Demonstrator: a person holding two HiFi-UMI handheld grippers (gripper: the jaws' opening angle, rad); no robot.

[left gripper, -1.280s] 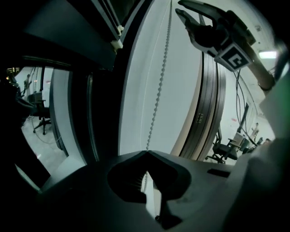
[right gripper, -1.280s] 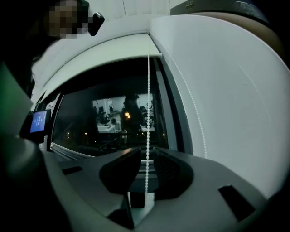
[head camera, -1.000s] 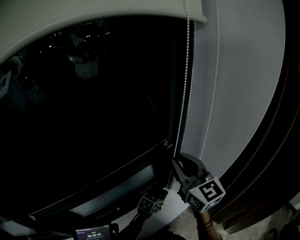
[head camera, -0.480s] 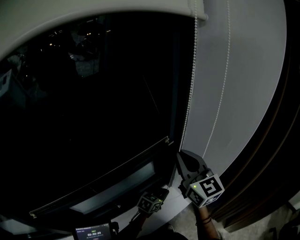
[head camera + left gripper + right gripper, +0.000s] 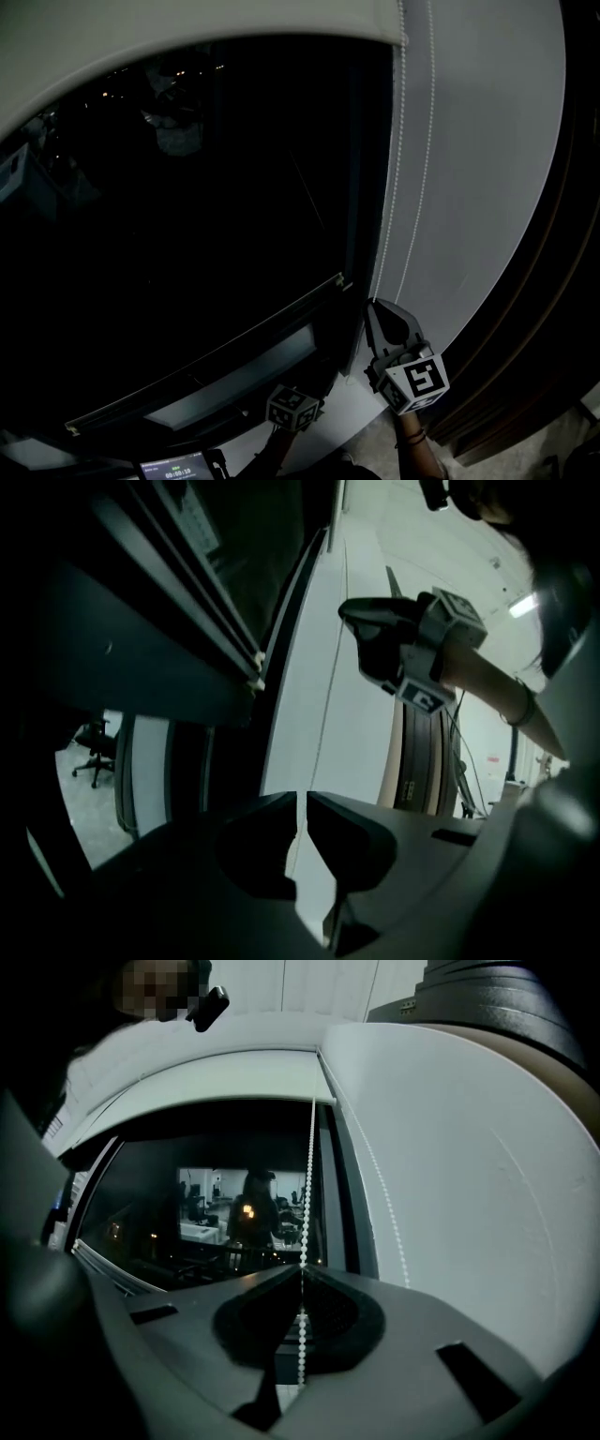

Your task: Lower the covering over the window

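We find the right tongs [image 5: 380,307] clenched on the bead chain [image 5: 398,159]. In the right gripper view the beads run straight down into the pinch of the two jaws and come out again below it. From the head view, that strand climbs from the tips of the right tongs up to the right end of the roller blind [image 5: 187,28]. A second strand hangs just beside it, on the side towards the pale wall [image 5: 487,141]. The blind sits well above both tongs, and its lower edge covers only the top of the dark window [image 5: 187,234]. The glass between that edge and the tongs is bare.

The left tongs [image 5: 302,803] sit lower than the right pair, nearer the window frame. Their jaws have just been opening and now stand released, with a narrow slit between them. In the left gripper view a thin line rises from that slit up the pale wall. It may be the chain, though the view is too dim for us to be sure. Nothing is pressed between the pads. The right tongs show above in that view, with their marker cube [image 5: 417,382] behind them.
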